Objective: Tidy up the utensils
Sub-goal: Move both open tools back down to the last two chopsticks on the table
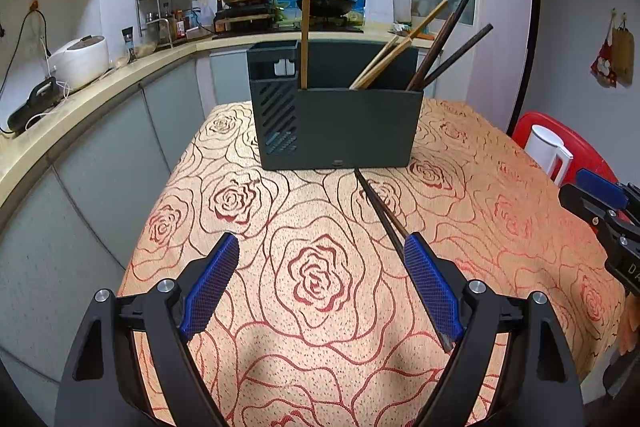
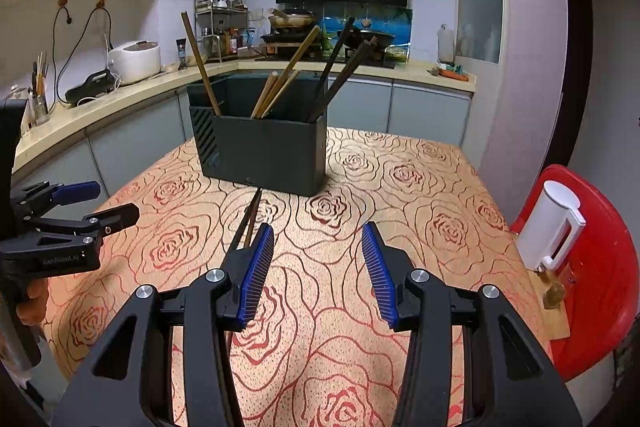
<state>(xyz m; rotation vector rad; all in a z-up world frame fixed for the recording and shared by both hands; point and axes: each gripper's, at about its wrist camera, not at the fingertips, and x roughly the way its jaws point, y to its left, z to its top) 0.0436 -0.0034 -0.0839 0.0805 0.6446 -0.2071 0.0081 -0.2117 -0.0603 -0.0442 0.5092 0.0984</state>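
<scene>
Left gripper (image 1: 322,283): jaws apart, low over the table (image 1: 280,307).
Right gripper (image 2: 318,275): jaws apart, holding nothing.
Loose chopsticks (image 1: 380,207): two dark sticks lying on the cloth, beside the left gripper's right pad, tips toward the holder.
Holder (image 1: 344,127): dark, upright, farther back, six sticks standing inside.

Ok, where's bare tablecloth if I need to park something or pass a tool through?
Bare patches: tablecloth right of the utensil holder, and the stretch between the left tool and the holder's left side. Crowded: the middle, where dark chopsticks lie from the holder's base toward both tools.
</scene>
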